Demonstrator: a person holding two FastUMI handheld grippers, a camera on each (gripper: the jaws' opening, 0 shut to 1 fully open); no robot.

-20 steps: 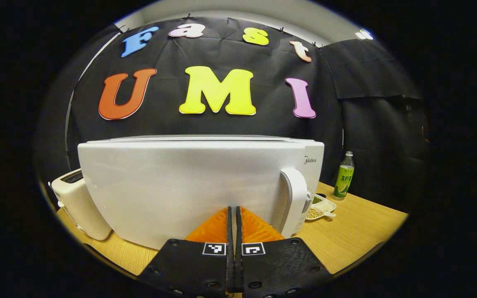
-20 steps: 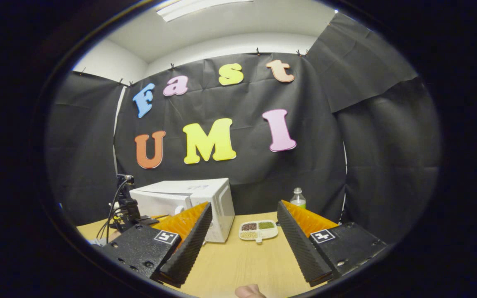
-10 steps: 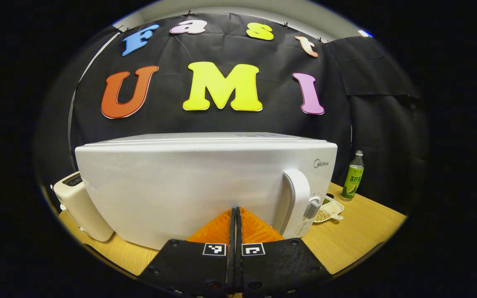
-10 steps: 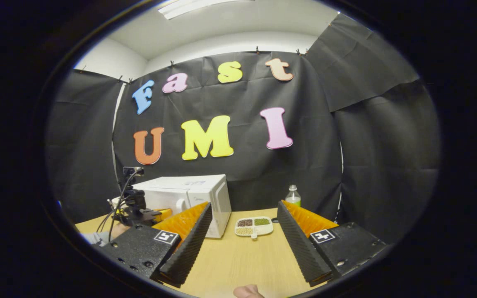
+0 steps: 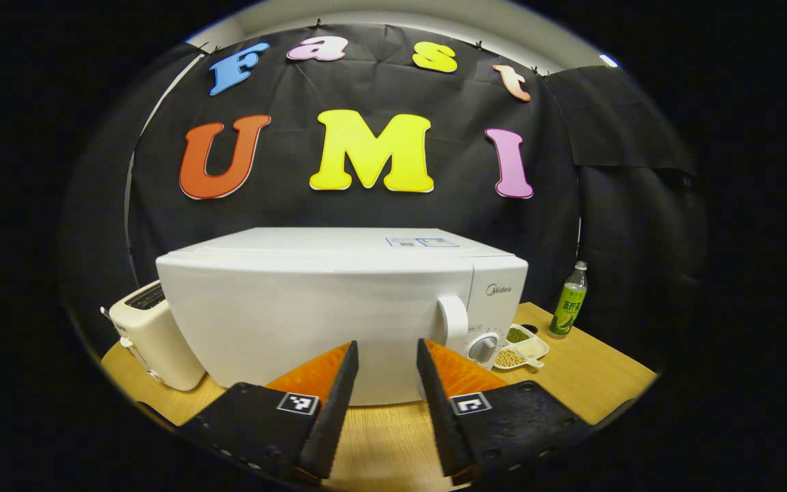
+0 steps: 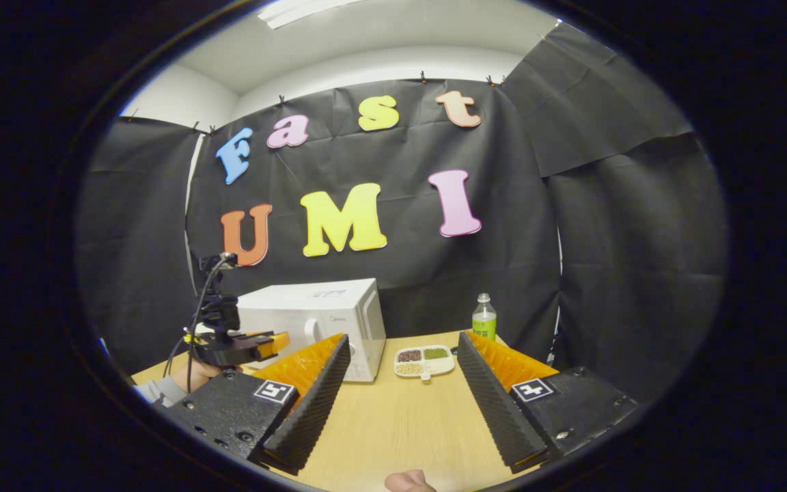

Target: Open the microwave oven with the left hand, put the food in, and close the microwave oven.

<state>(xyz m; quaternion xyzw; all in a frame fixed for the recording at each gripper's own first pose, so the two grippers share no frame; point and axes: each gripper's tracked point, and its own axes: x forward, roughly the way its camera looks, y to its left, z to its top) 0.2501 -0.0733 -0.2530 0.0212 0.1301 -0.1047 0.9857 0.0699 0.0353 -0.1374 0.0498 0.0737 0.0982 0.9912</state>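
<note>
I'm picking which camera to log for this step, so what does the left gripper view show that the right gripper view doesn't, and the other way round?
Left gripper view: a cream toaster beside the white microwave oven, and the open left gripper facing its closed door. Right gripper view: a person's hand with a grey sleeve holding that gripper, and the open right gripper. Shared: the microwave, the white divided tray of beans, the green-labelled plastic bottle and the wooden table.
</note>
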